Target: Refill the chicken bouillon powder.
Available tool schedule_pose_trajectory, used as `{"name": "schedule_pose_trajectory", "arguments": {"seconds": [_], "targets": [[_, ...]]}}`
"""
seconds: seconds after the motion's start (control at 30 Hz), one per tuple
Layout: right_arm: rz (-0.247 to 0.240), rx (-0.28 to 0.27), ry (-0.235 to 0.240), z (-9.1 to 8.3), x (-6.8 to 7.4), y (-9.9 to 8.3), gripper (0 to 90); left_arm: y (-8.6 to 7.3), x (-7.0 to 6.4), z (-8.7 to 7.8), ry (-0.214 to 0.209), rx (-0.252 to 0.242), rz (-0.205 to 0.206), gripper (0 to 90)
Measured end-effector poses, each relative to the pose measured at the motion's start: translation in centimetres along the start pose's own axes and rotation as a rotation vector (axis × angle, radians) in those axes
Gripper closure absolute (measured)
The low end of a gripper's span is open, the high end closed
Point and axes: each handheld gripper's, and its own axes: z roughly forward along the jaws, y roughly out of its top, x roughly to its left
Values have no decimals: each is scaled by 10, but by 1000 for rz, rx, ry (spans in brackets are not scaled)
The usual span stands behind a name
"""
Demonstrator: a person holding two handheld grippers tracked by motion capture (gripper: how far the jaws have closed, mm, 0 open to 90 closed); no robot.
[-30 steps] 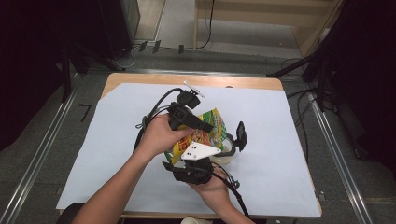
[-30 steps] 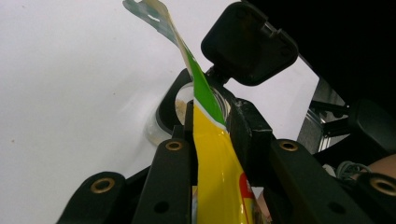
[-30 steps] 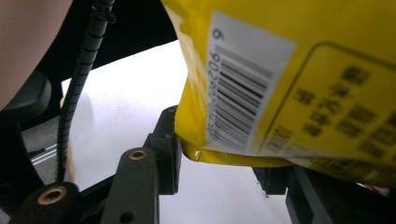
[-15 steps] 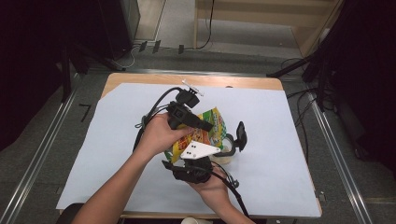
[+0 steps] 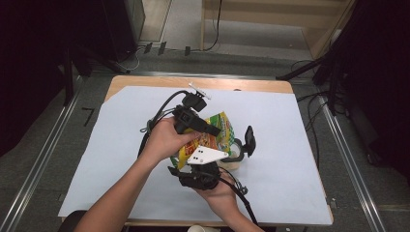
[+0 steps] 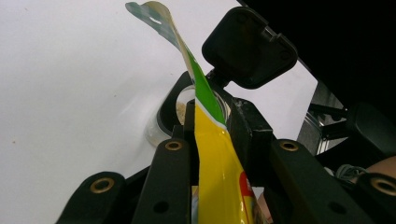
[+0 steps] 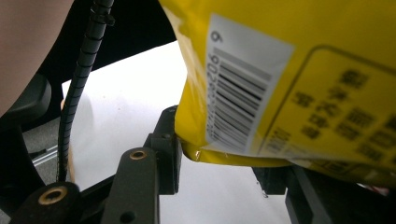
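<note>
A yellow and green printed foil snack pouch (image 5: 212, 136) hangs above the middle of the pale blue paper sheet (image 5: 290, 145) that covers the wooden table (image 5: 145, 82), held between both grippers. In the left gripper view its upper edge (image 6: 212, 140) runs up between the two black jaws, which are pressed onto it from either side, and its green torn top curls up past them. The left gripper (image 5: 205, 128) grips the pouch from the far left side in the high view.

The right gripper (image 5: 203, 166), with its grey three-cornered plate on top, sits at the near side of the pouch. In the right gripper view the pouch's bottom edge (image 7: 261, 158), beside a white barcode label, lies between jaws that stand fairly wide apart (whether they actually pinch it I cannot tell).

Just right of the pouch stands a small clear jar with a black rim (image 5: 235, 154), its black hinged lid (image 5: 249, 140) flipped upright; the left gripper view shows the jar (image 6: 177, 109) right behind the pouch.
</note>
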Motion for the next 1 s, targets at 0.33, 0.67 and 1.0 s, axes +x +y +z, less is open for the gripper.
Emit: {"name": "schedule_pose_trajectory", "arguments": {"seconds": [0.33,0.67,1.0], "targets": [[7,11,4,0,-1,1,596,0,2,0,1,3,-4,769],[7,6,4,1,0,1,597,0,1,-1,2,4,-3,768],[9,3,6,0,1,2,597,0,-1,-2,4,3,0,767]]}}
